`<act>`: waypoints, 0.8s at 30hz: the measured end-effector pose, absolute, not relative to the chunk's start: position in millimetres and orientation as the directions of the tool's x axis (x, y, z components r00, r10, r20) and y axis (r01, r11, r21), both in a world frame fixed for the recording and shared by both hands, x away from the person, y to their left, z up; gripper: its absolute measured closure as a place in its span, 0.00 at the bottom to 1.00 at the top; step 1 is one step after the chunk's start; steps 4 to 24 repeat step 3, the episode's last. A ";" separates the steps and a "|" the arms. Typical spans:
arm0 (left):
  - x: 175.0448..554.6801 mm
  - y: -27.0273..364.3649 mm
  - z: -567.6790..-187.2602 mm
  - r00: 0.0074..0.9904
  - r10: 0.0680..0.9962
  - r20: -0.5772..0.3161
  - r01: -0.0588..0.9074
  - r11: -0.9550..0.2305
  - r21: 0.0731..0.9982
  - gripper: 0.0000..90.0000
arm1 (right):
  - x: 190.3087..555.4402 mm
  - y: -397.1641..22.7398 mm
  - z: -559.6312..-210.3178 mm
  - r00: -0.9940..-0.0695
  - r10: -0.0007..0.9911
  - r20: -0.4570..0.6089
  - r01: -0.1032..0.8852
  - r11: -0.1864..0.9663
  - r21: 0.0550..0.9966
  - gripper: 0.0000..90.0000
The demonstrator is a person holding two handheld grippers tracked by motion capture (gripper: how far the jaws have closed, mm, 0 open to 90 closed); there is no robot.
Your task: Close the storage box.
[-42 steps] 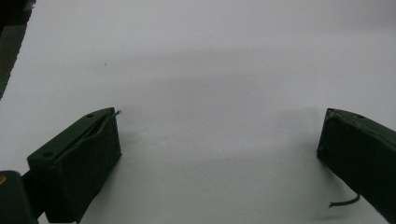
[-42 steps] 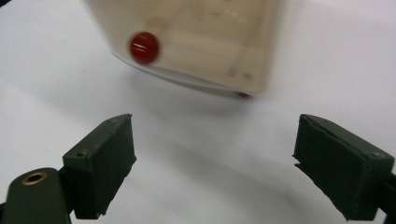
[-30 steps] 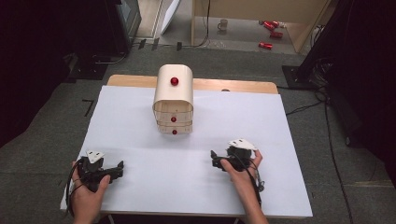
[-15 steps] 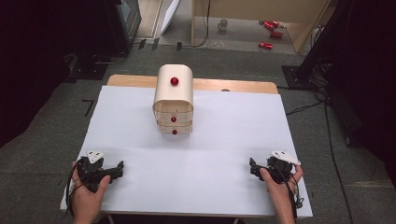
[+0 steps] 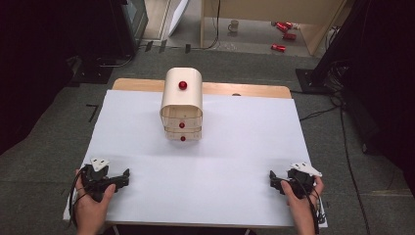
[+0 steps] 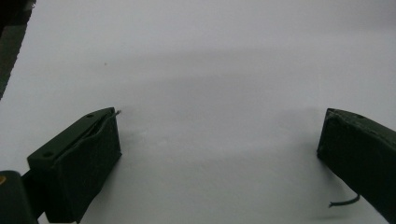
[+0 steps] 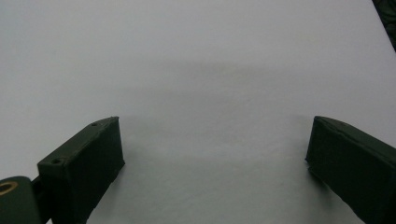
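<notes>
A small wooden drawer chest [image 5: 181, 105] with a rounded top and three red knobs [image 5: 182, 85] stands at the back middle of the white table top [image 5: 235, 147]. My left gripper [image 5: 119, 177] rests near the front left corner, held by a hand, far from the chest. In the left gripper view its jaws stand wide apart over bare white surface, so the left gripper [image 6: 219, 126] is open. My right gripper [image 5: 274, 181] sits near the front right corner in the other hand. The right gripper [image 7: 215, 126] is open too, with nothing between its jaws.
A strip of wooden table edge [image 5: 244, 89] shows behind the white sheet. Grey carpet surrounds the table. On the floor far back lie red cans [image 5: 284, 30] and a mug [image 5: 234, 24]. Dark equipment stands at both sides.
My right gripper has moved to the right and toward the front edge, from right of centre to the front right corner. The left gripper has stayed put.
</notes>
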State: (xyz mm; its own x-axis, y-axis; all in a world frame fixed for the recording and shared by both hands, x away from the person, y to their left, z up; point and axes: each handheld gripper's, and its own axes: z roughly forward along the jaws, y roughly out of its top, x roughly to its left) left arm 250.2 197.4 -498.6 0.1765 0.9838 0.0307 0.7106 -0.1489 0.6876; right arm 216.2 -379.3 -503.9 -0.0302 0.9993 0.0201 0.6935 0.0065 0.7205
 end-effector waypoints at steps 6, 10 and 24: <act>250.2 197.3 -498.7 0.176 0.984 0.031 0.710 -0.149 0.688 0.00 | 217.0 -379.1 -503.9 -0.024 1.000 0.020 0.700 0.003 0.714 0.03; 250.2 197.3 -498.7 0.176 0.984 0.031 0.710 -0.149 0.688 0.00 | 217.0 -379.1 -503.9 -0.024 1.000 0.020 0.700 0.003 0.714 0.03; 250.2 197.3 -498.7 0.176 0.984 0.031 0.710 -0.149 0.688 0.00 | 217.0 -379.1 -503.9 -0.024 1.000 0.020 0.700 0.003 0.714 0.03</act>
